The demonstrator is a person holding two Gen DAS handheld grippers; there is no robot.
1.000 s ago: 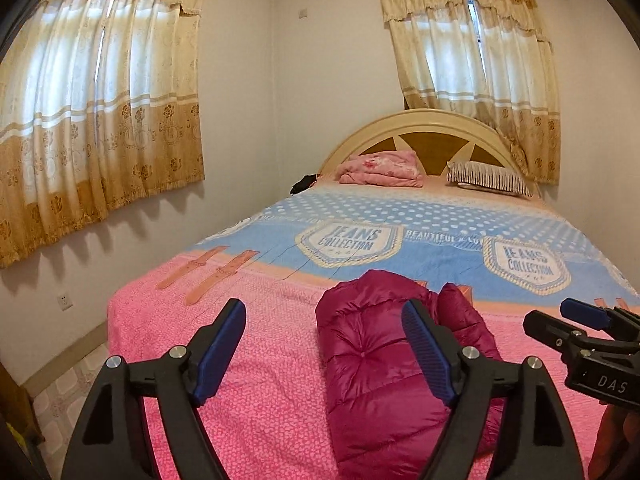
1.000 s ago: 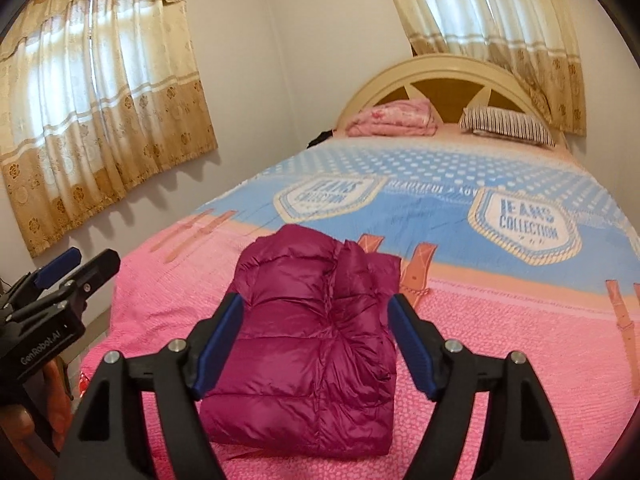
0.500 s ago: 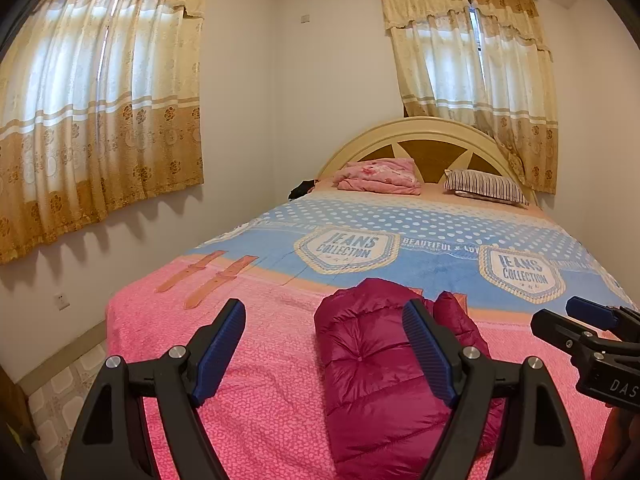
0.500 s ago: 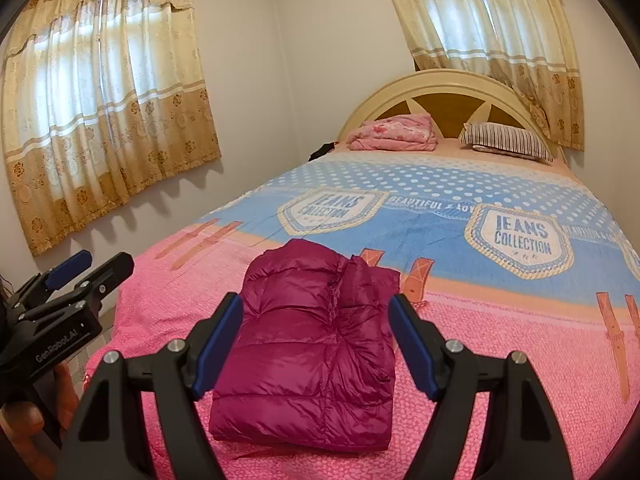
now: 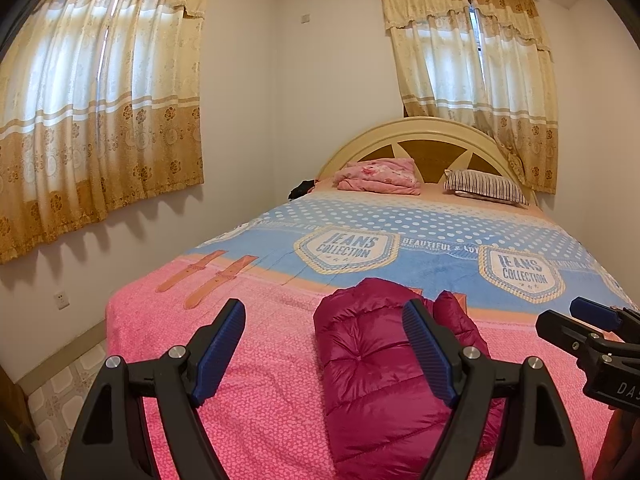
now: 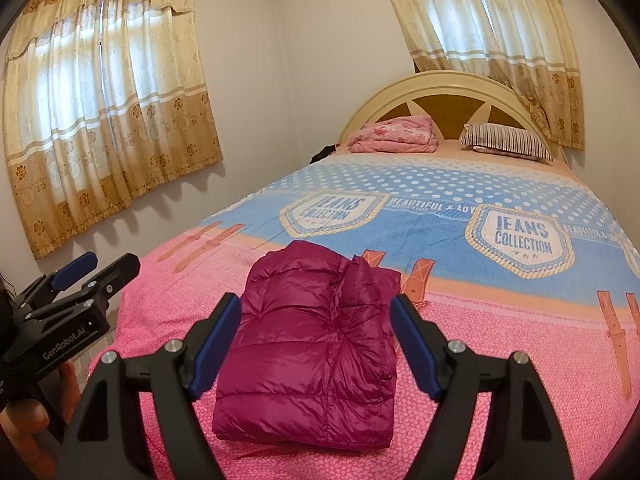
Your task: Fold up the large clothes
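My left gripper (image 5: 324, 344) stands wide with nothing between its pads; my right gripper (image 6: 316, 344) is wide too and holds nothing; both hang above the near end of the bed (image 6: 520, 320), clear of the cloth. The jacket (image 6: 312, 344), a magenta puffer, lies folded into a compact block on the pink part of the bedspread (image 5: 260, 340); from my right gripper it sits straight ahead and just below, framed between the two blue fingers (image 6: 216, 344); from my left it lies ahead and off to the right, partly behind the right-hand finger.

What has changed over the last second: very little in the jaws, which were this wide a second ago; but the view has eased back and tipped up a touch; the jacket now sits lower and a little further off in both views, and more of the curtains (image 5: 100, 100) and headboard (image 6: 452, 100) shows above it. The jacket itself has not shifted or sprung open; its folds lie as they did.

I read that as the fold being finished and both hands drawing away; one loose edge or thread peeks out at the near hem, so it might want a tuck, though I cannot tell what it is. Otherwise nothing seems left to do on this piece.
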